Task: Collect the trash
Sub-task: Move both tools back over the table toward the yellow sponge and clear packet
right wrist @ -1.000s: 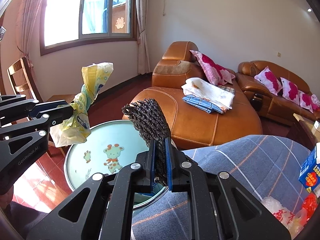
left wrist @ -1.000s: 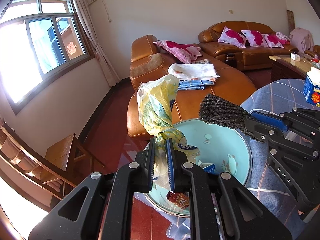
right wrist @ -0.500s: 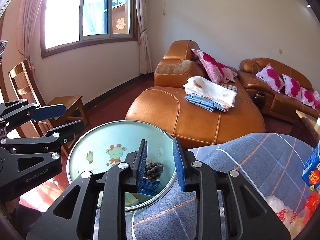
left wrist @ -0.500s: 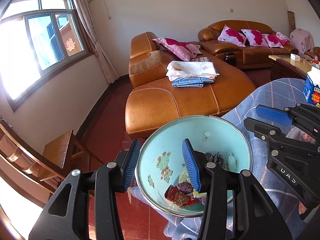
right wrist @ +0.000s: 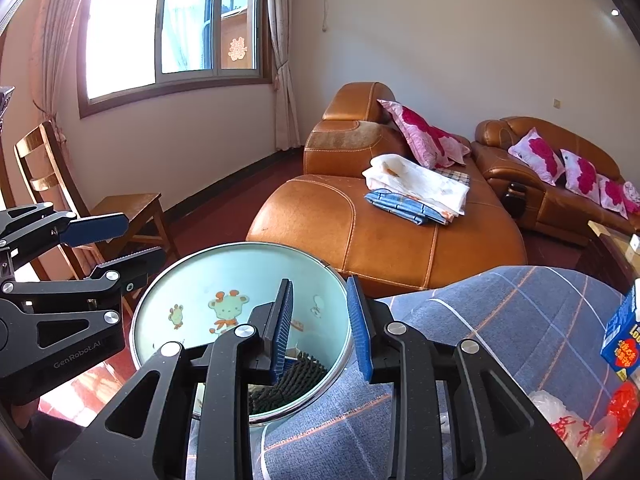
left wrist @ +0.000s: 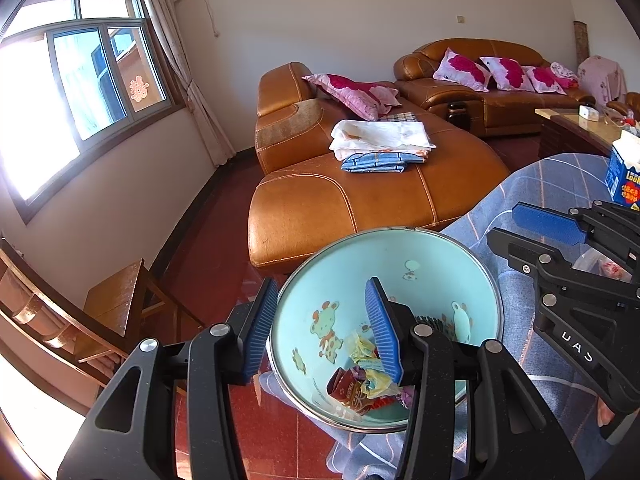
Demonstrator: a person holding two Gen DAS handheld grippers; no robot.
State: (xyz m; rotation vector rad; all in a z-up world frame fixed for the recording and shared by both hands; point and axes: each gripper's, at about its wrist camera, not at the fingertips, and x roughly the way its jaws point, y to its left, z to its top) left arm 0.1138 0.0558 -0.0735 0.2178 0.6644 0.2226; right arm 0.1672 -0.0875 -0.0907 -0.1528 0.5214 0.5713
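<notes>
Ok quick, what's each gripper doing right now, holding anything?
Left gripper: open, holding nothing, above the bin.
Right gripper: open, holding nothing, also above the bin.

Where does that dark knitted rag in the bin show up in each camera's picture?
Left wrist: dark knitted rag low right of centre, mostly hidden behind the left gripper's finger.
Right wrist: rag bottom centre, inside the bin.
Shared landmark: folded cloths on the sofa.

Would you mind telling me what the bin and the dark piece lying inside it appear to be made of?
The bin looks like painted or printed metal, or possibly plastic: a shiny silver rim, with a smooth pale blue inside bearing cartoon animals. The dark piece looks like a woven or knitted mesh, perhaps a scrubbing cloth: rows of ridged, bumpy, slightly glinting texture. Neither can be told for certain.
</notes>
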